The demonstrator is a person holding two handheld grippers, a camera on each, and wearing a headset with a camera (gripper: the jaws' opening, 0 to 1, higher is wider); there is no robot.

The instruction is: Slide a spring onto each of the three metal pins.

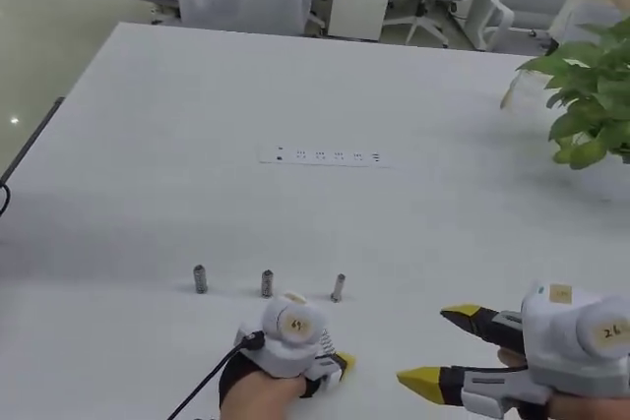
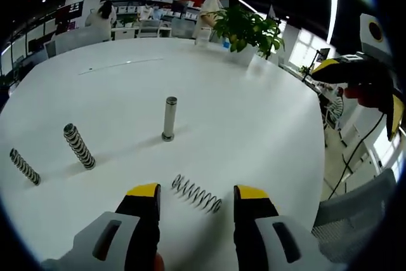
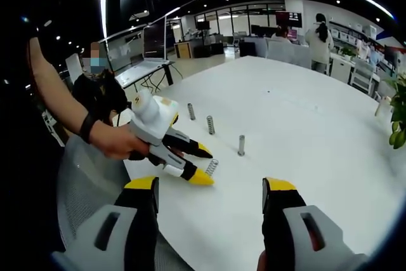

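White worktop point(image 1: 345, 95) | we count two sprung pins point(image 2: 79, 146), third pin point(image 2: 169, 118) bare | last spring point(image 2: 196, 193) lies loose between spread fingers point(image 2: 143, 193) of left gripper point(image 2: 198, 191) | right gripper point(image 3: 210, 185) likewise spread

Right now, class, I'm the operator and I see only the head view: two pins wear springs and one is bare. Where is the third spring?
Observer: The spring lies flat on the table, between the open left tongs, not gripped.
Operator: Where is the bare pin from it?
Observer: In the left gripper view, the bare pin stands upright beyond the spring, ahead of the left tongs and apart from the spring.
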